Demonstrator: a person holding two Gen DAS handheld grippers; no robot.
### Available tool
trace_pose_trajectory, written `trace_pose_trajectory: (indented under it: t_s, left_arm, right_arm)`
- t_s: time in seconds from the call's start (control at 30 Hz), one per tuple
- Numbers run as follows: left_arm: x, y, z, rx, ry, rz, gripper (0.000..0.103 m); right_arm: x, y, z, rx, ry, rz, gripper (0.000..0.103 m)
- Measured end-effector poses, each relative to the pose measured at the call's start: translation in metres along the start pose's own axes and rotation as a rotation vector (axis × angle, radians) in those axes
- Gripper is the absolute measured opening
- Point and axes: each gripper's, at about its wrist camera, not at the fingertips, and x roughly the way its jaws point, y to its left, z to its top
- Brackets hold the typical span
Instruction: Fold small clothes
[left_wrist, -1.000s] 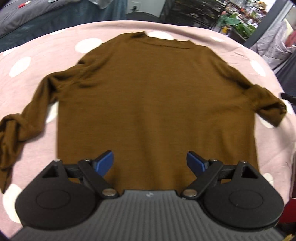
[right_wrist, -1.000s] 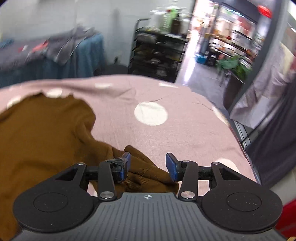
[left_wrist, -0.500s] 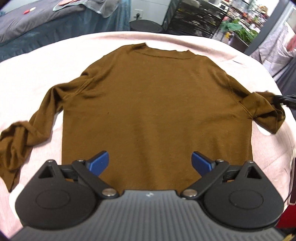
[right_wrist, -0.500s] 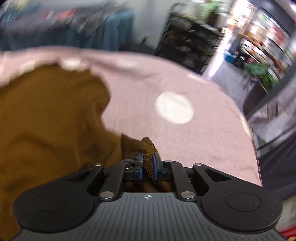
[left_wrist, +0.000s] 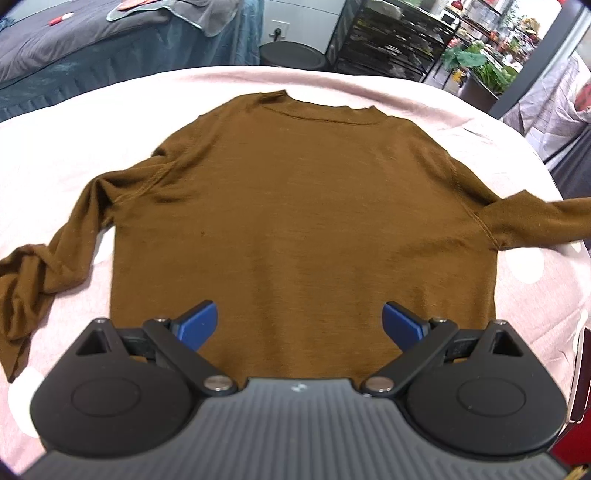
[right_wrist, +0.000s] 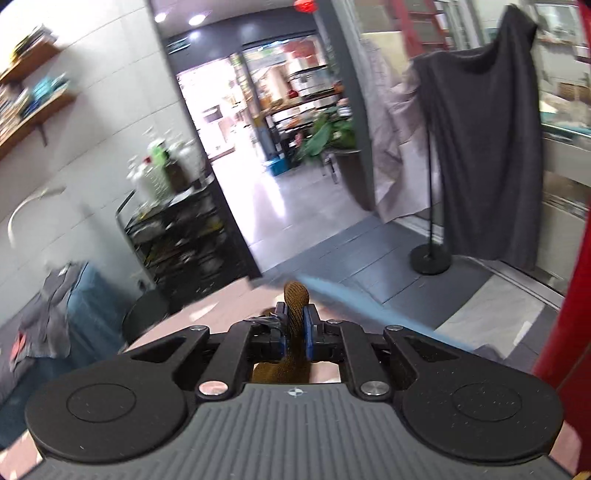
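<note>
A brown long-sleeved sweater lies flat on a pink cloth with white dots, neck at the far side. My left gripper is open and empty, above the sweater's near hem. The left sleeve lies bunched at the left. The right sleeve is stretched straight out to the right. My right gripper is shut on the right sleeve's cuff, which pokes up between the blue pads, and it points out toward the room.
A dark blue-covered table stands behind the pink surface, with a black shelf rack and a round black stool. In the right wrist view a doorway, a black rack and a stand draped in dark cloth show.
My right gripper closed on the right sleeve's cuff and pulled it outward to the right, straightening the sleeve. The left gripper pulled back a little and stayed open.
</note>
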Motion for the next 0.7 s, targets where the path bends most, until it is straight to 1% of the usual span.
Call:
trace_pose_trajectory:
  t_s: [0.07, 0.1, 0.2, 0.3, 0.37, 0.4, 0.43, 0.47, 0.5, 0.53, 0.6, 0.7]
  left_arm:
    - [0.003, -0.004, 0.001, 0.002, 0.009, -0.008, 0.097]
    - [0.003, -0.005, 0.001, 0.003, 0.012, -0.013, 0.097]
    - [0.001, -0.011, 0.001, 0.014, 0.011, -0.022, 0.097]
    - [-0.004, -0.013, -0.001, 0.024, 0.003, -0.022, 0.098]
    - [-0.005, -0.011, -0.004, 0.013, 0.003, -0.021, 0.101]
    - [-0.004, -0.009, -0.006, 0.005, 0.010, -0.022, 0.101]
    - [-0.003, -0.007, -0.008, -0.006, 0.020, -0.022, 0.101]
    - [-0.001, -0.005, -0.009, -0.015, 0.031, -0.022, 0.101]
    - [0.000, -0.003, -0.010, -0.021, 0.042, -0.020, 0.101]
    - [0.000, -0.001, -0.011, -0.026, 0.049, -0.016, 0.101]
    - [-0.001, 0.002, -0.013, -0.028, 0.051, -0.009, 0.101]
    - [-0.005, 0.007, -0.015, -0.038, 0.039, -0.005, 0.101]
  right_arm:
    - [0.002, -0.011, 0.003, 0.011, -0.016, -0.042, 0.015]
    - [0.009, -0.017, 0.004, 0.033, -0.003, -0.039, 0.015]
    - [0.023, -0.029, 0.008, 0.075, -0.020, -0.088, 0.013]
    - [0.019, -0.039, 0.012, 0.179, -0.061, -0.132, 0.011]
    - [0.013, -0.037, 0.007, 0.182, -0.104, -0.158, 0.011]
    - [0.015, -0.035, 0.003, 0.171, -0.098, -0.149, 0.011]
    - [0.022, -0.034, -0.001, 0.166, -0.056, -0.131, 0.011]
    - [0.029, -0.033, -0.006, 0.168, -0.022, -0.139, 0.011]
    - [0.033, -0.032, -0.010, 0.172, -0.003, -0.147, 0.012]
    - [0.037, -0.029, -0.013, 0.179, 0.012, -0.133, 0.012]
    - [0.041, -0.017, -0.017, 0.199, 0.024, -0.095, 0.012]
    - [0.041, 0.023, -0.020, 0.145, 0.036, 0.022, 0.012]
